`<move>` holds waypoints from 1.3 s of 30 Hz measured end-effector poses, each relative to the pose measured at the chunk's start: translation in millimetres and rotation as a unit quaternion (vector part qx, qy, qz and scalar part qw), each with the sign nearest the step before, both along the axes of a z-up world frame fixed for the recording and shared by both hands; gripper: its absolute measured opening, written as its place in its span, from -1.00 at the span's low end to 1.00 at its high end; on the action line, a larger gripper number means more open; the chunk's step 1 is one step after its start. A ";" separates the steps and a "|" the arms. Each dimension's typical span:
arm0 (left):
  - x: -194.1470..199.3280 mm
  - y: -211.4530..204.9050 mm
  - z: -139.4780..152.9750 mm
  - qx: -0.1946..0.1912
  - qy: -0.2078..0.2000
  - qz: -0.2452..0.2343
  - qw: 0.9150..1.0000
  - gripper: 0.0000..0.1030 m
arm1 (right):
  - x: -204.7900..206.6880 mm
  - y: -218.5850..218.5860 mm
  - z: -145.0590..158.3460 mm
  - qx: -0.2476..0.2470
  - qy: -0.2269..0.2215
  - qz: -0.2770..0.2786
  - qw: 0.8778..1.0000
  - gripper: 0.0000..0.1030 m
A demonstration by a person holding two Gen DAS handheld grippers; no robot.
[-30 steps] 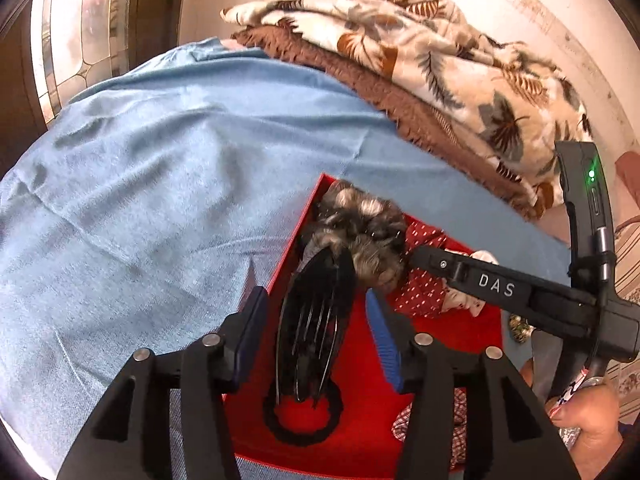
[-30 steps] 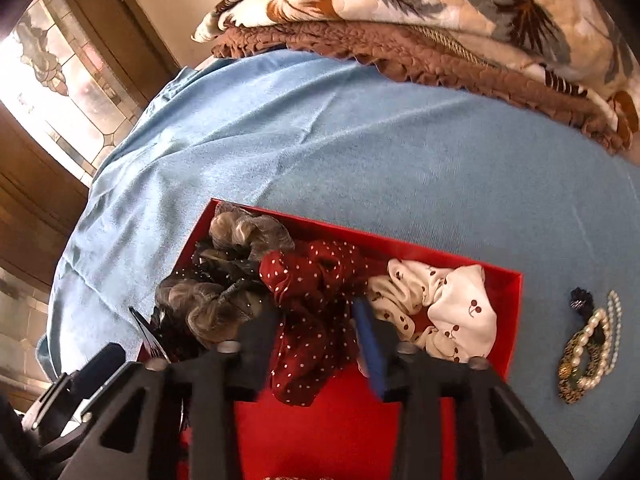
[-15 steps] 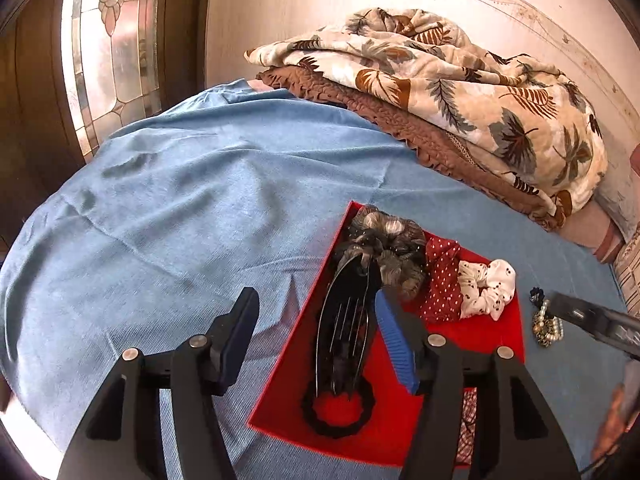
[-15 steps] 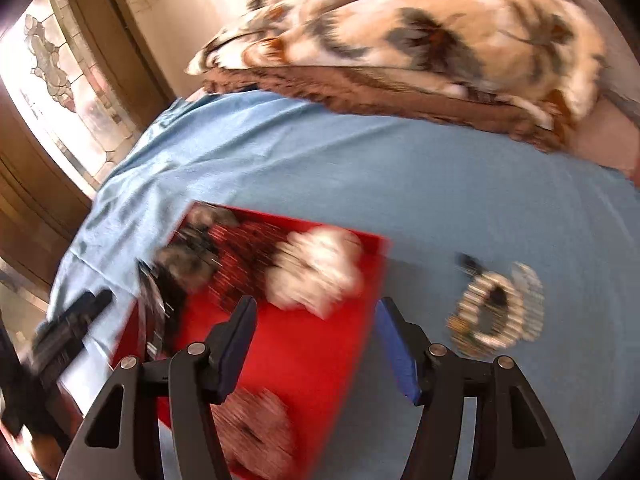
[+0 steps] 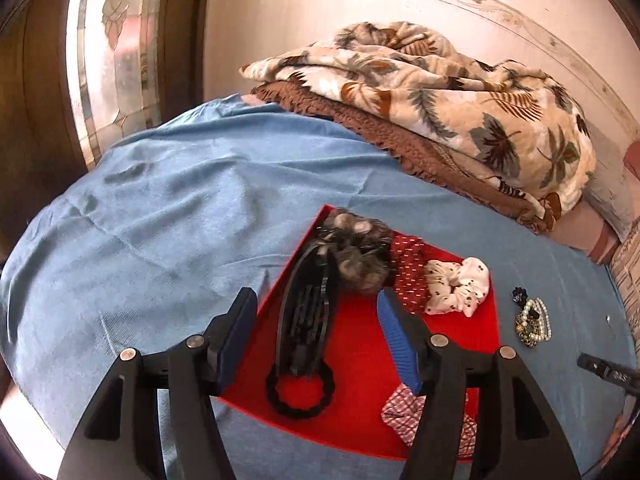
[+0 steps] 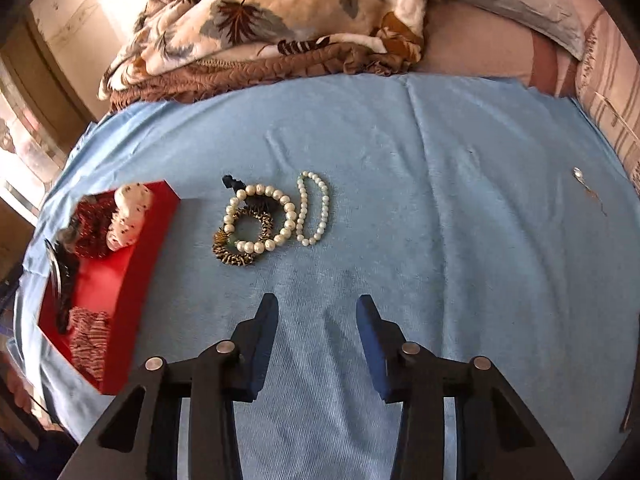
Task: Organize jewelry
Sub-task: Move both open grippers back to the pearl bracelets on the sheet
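Your left gripper [image 5: 316,312] hangs spread wide over the red tray [image 5: 360,364], pinching nothing — the black hair claw [image 5: 306,308] lies in the tray below it. Your right gripper [image 6: 317,312] is spread too, empty, above the blue cloth [image 6: 440,220]. The pearl bracelets [image 6: 276,212] lie on the cloth just right of the tray — far of your right fingers.
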State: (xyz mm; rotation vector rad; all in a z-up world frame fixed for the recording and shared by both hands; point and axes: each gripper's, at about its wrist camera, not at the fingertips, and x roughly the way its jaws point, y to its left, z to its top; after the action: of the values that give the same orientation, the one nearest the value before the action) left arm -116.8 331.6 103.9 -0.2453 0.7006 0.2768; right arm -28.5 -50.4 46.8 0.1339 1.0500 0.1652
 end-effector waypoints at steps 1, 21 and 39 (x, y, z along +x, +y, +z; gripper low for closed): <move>1.3 -5.1 -0.1 0.005 0.000 -0.006 1.000 0.20 | 6.1 2.5 -2.5 0.000 -0.004 0.000 1.000 -0.14; 26.7 -36.5 -7.4 0.020 0.016 -0.071 0.997 0.20 | 89.9 42.7 -29.8 -0.039 0.003 0.040 0.998 -0.98; 4.5 -103.5 -0.1 -0.017 0.034 -0.141 0.989 0.21 | -4.6 -72.4 -24.2 -0.002 -0.015 0.001 1.000 -0.13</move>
State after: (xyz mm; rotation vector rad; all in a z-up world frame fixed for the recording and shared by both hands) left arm -112.3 228.1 103.8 -0.1678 0.7974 0.0033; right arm -33.2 -122.8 22.6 0.1277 1.0206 0.1662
